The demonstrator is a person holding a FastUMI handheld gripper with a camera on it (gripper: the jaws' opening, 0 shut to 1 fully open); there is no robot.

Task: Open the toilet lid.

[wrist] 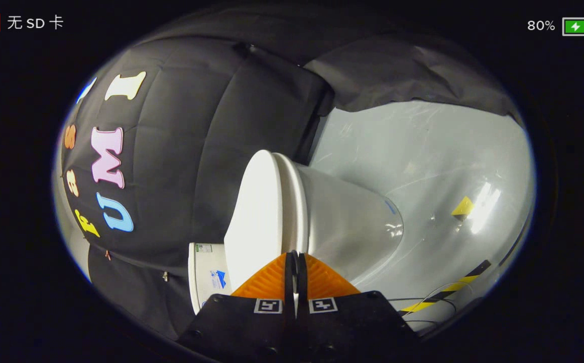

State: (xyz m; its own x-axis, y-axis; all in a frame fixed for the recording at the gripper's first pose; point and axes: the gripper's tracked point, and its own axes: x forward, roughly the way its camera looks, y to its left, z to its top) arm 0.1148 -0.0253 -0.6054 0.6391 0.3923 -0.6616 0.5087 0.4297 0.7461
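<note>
not yet begun: toilet lid (pixel 254 212) down on the seat, gripper (pixel 296 262) with fingers pressed together, empty, just before its rim.

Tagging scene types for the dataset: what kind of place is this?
Looks like a staged bathroom booth, not a real one: a white toilet with its lid down, black cloth walls, and hazard tape on a glossy grey floor. The tool is shut, just short of the lid.

grey floor (pixel 423 151), yellow-black striped tape (pixel 453 290), yellow marker (pixel 463 206), thin cables (pixel 423 301)
</note>
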